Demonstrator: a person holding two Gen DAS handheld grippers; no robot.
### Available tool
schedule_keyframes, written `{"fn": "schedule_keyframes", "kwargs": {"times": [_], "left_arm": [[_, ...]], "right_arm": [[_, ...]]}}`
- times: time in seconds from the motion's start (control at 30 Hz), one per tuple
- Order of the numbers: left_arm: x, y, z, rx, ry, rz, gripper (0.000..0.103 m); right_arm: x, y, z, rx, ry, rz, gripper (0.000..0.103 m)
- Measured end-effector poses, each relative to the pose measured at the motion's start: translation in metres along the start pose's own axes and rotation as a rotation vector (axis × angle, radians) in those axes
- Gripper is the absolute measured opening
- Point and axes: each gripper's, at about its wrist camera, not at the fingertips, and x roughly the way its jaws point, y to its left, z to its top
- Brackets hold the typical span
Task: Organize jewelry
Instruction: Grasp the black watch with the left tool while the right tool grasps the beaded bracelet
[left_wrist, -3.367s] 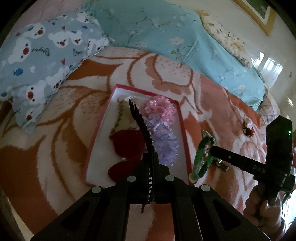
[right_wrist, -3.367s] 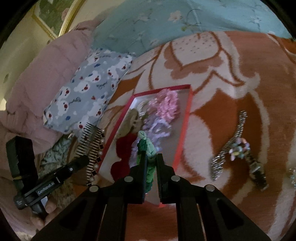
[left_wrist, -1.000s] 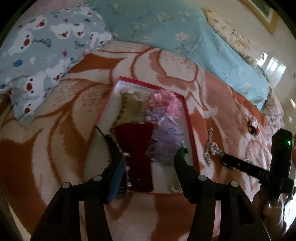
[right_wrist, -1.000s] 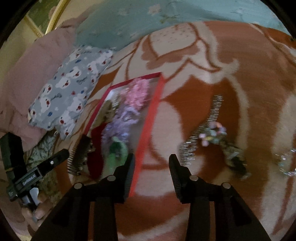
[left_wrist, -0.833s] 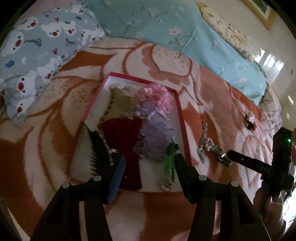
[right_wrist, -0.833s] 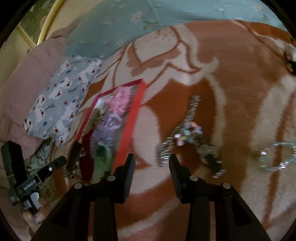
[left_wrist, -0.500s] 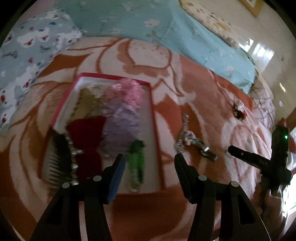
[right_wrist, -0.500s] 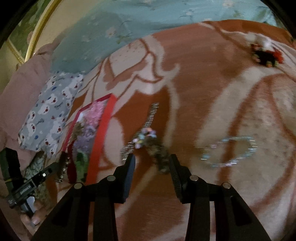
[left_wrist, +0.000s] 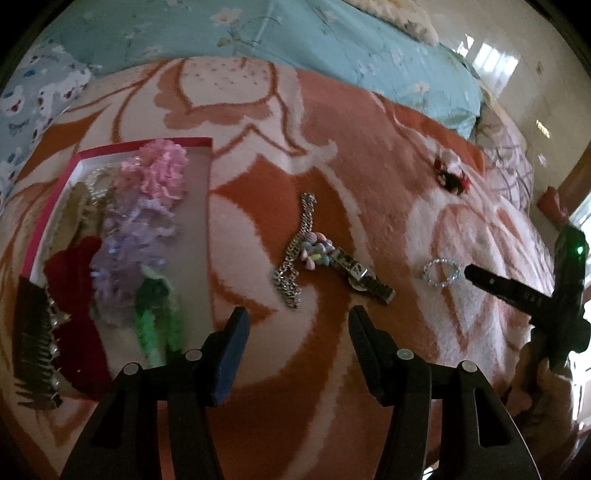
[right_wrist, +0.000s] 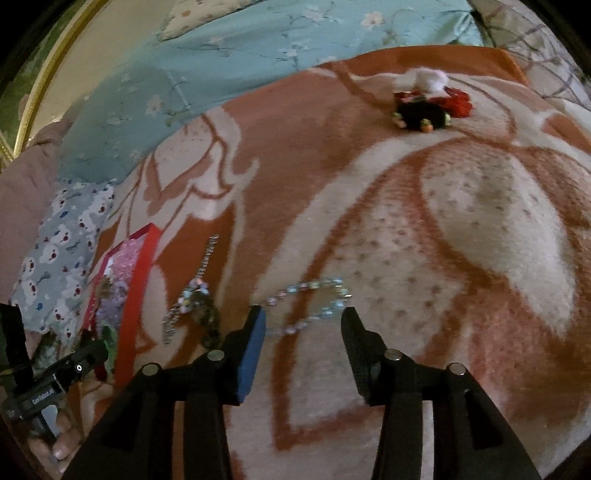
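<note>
A red-rimmed tray (left_wrist: 207, 177) at the left holds pink and purple scrunchies, a red bow, a black comb (left_wrist: 33, 339) and a green hair tie (left_wrist: 155, 321). My left gripper (left_wrist: 297, 328) is open and empty, just short of a silver chain (left_wrist: 295, 254) and a watch (left_wrist: 360, 275) on the blanket. My right gripper (right_wrist: 303, 328) is open and empty, its jaws just short of a clear bead bracelet (right_wrist: 314, 302). The bracelet also shows in the left wrist view (left_wrist: 441, 272). The tray shows in the right wrist view (right_wrist: 142, 273).
A red and black hair ornament (right_wrist: 428, 107) lies far back on the orange and white blanket; it also shows in the left wrist view (left_wrist: 450, 177). A teal quilt (left_wrist: 295, 40) and a bear-print pillow (right_wrist: 59, 254) lie behind.
Both grippers opened and left the comb and the green hair tie in the tray. Both then swung right: the left toward the chain and watch, the right toward the bead bracelet.
</note>
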Motion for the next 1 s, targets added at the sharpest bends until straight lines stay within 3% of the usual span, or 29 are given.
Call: {"fn": "schedule_keyframes", "kwargs": {"times": [0.43,0.63,0.83,1.0], "left_arm": [[0.064,-0.026,0.036,0.194,0.066,0.119,0.055],[0.087,-0.033,0.041,0.25,0.092,0.132,0.055],[0.101,-0.045,0.048,0.231,0.125,0.028,0.055],[0.121,-0.041,0.053,0.084,0.19,-0.069,0.055]], "right_arm": [[0.015,0.001,0.003,-0.048,0.022,-0.043,0.045],[0.027,0.004,0.003,-0.088,0.047,-0.072,0.045],[0.034,0.011,0.003,-0.149,0.048,-0.113,0.046],[0.038,0.013,0.003,-0.188,0.045,-0.141,0.043]]}}
